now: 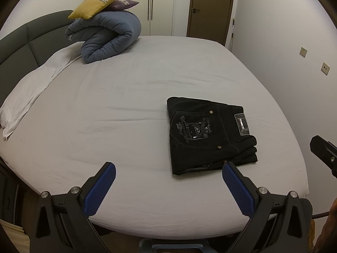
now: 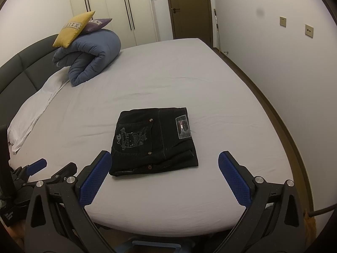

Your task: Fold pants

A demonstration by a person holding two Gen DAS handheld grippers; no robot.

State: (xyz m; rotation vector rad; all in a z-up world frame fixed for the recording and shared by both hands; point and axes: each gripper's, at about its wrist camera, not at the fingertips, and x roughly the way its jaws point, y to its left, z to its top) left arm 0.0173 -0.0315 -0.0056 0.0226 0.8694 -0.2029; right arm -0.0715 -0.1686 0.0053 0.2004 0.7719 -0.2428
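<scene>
The black pants (image 1: 208, 136) lie folded into a compact rectangle on the grey bed sheet (image 1: 130, 105), back pocket print and waist label facing up. They also show in the right wrist view (image 2: 153, 140). My left gripper (image 1: 168, 171) is open and empty, held above the bed's near edge, to the left of the pants. My right gripper (image 2: 164, 160) is open and empty, just short of the pants' near edge. The left gripper shows at the lower left of the right wrist view (image 2: 38, 165).
A rolled blue duvet (image 1: 105, 38) with a yellow cushion (image 1: 96, 3) and a purple cushion (image 1: 124, 3) sits by the grey headboard (image 1: 19, 42). A white pillow (image 1: 31, 86) lies at the left. A wall (image 2: 284, 73) runs along the right side.
</scene>
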